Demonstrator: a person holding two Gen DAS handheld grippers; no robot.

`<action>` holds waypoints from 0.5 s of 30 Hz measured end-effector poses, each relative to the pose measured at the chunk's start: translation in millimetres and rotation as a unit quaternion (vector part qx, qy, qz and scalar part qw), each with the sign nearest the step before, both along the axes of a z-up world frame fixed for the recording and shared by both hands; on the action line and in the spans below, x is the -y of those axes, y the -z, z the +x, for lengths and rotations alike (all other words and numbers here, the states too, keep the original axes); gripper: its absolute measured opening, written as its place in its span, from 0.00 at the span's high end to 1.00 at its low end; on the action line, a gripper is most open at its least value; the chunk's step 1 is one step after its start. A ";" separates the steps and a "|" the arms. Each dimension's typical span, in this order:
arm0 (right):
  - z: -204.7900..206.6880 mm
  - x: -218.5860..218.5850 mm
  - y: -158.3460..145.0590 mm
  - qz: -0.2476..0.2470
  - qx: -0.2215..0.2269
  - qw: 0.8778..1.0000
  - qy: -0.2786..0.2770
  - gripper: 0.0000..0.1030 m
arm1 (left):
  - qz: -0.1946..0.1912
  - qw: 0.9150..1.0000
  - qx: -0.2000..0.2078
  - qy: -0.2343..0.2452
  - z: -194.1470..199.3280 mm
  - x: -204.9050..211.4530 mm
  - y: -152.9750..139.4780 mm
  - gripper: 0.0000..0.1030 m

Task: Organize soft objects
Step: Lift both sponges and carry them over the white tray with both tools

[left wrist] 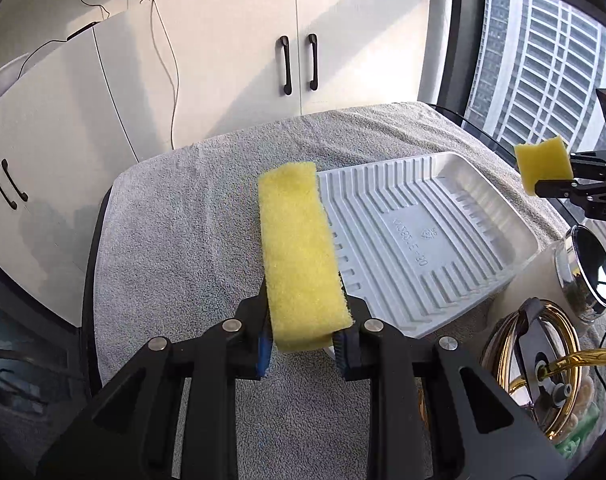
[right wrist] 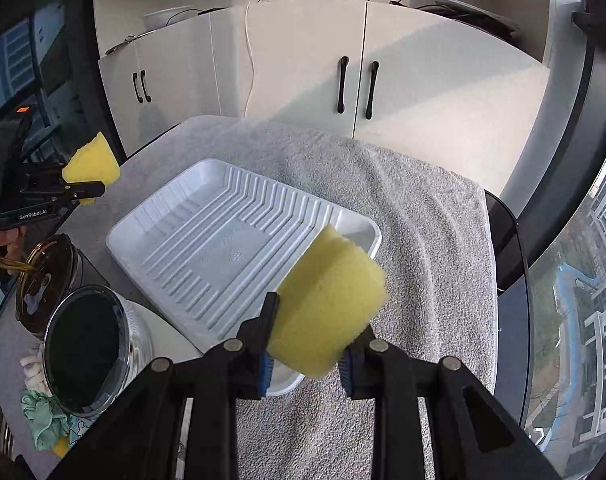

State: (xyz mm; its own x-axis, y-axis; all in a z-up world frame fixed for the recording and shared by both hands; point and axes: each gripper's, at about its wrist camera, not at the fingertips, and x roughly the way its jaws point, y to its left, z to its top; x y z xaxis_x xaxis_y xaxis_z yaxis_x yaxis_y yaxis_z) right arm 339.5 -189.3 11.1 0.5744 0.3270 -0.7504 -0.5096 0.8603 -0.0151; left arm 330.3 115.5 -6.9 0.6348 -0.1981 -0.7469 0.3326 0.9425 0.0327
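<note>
The left hand-held gripper (left wrist: 306,340) pinches a long yellow sponge (left wrist: 301,252) above the towel-covered bench (left wrist: 183,240); the right hand-held gripper (right wrist: 308,354) pinches a second yellow sponge (right wrist: 327,304) over the near corner of the white tray (right wrist: 223,240).

Tray (left wrist: 423,232) near-left rim hidden behind the held sponge (left wrist: 303,256). Embossed tray lettering unreadable (possibly a product code). Right gripper (left wrist: 559,188) body cropped at frame edge.
</note>
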 end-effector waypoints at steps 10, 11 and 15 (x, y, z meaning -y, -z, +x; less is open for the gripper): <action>66.3 -32.3 30.2 -0.001 -0.060 0.996 -0.070 0.73 | 0.009 0.992 -0.047 0.113 53.1 31.0 26.9 0.79; 69.1 -34.4 33.3 -0.001 -0.063 0.995 -0.075 0.73 | 0.008 0.992 -0.051 0.116 55.2 31.8 30.1 0.79; 77.9 -42.2 47.8 -0.014 -0.074 0.993 -0.088 0.73 | 0.013 0.989 -0.067 0.128 62.0 38.4 47.1 0.79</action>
